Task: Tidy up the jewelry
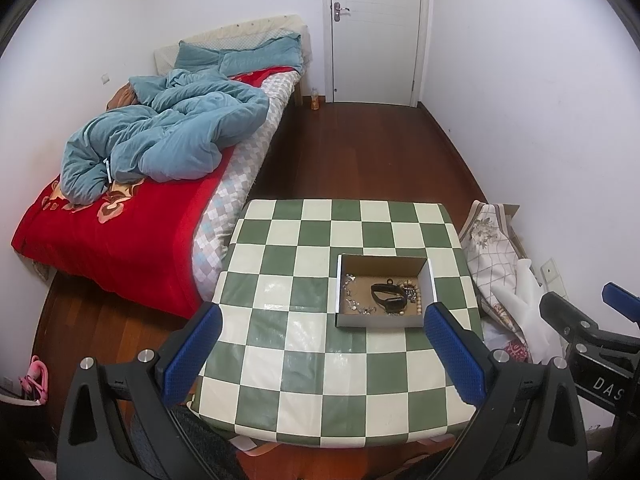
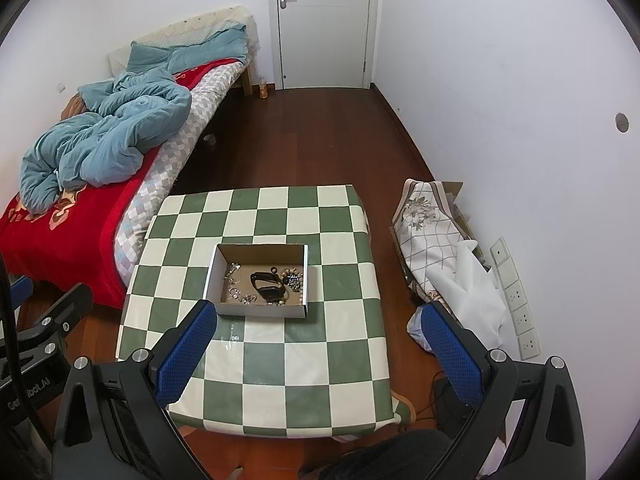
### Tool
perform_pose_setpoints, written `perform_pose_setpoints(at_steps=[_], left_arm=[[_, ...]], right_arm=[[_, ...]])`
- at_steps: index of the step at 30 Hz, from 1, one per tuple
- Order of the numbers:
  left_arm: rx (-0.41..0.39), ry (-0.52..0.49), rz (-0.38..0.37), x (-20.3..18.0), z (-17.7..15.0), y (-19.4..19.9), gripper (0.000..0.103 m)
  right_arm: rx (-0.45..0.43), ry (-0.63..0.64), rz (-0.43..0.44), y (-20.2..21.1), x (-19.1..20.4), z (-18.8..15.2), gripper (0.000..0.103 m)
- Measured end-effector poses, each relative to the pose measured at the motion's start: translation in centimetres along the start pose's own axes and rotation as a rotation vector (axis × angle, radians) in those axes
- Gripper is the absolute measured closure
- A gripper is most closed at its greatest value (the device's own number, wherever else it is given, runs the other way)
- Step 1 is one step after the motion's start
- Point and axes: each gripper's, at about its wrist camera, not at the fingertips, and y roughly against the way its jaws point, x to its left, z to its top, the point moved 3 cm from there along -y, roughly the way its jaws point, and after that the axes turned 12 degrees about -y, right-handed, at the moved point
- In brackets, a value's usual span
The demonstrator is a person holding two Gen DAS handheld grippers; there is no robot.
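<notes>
On the checkered table (image 1: 280, 360): open cardboard box (image 1: 384, 322) holding tangled jewelry (image 1: 394, 298).
Left gripper (image 1: 322, 360) and right gripper (image 2: 320, 356) both spread wide, empty, held back from the box. Risk, by my judgement: chains snag together, one pinch lifts several.

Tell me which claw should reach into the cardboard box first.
Probably left, narrowly. The left claw is open with the box just ahead between its fingertips; the right claw, also open, has the box off toward its left finger.

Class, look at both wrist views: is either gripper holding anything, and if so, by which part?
Nothing is held. The left gripper and right gripper are both open, above the green-and-cream checkered table.
</notes>
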Motion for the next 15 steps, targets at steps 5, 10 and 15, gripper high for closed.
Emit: perform_pose_setpoints(at_steps=[5, 10, 15], left_arm=[[-0.001, 0.003, 0.001, 0.00, -0.12, 0.08, 0.000], [-0.002, 0.004, 0.005, 0.03, -0.22, 0.14, 0.000], [-0.013, 0.007, 0.008, 0.09, -0.36, 0.43, 0.000]], right_arm=[[0.001, -0.001, 0.002, 0.09, 0.03, -0.02, 0.000], [0.001, -0.001, 0.002, 0.10, 0.12, -0.07, 0.000], [-0.001, -0.001, 0.003, 0.21, 0.14, -0.18, 0.000]])
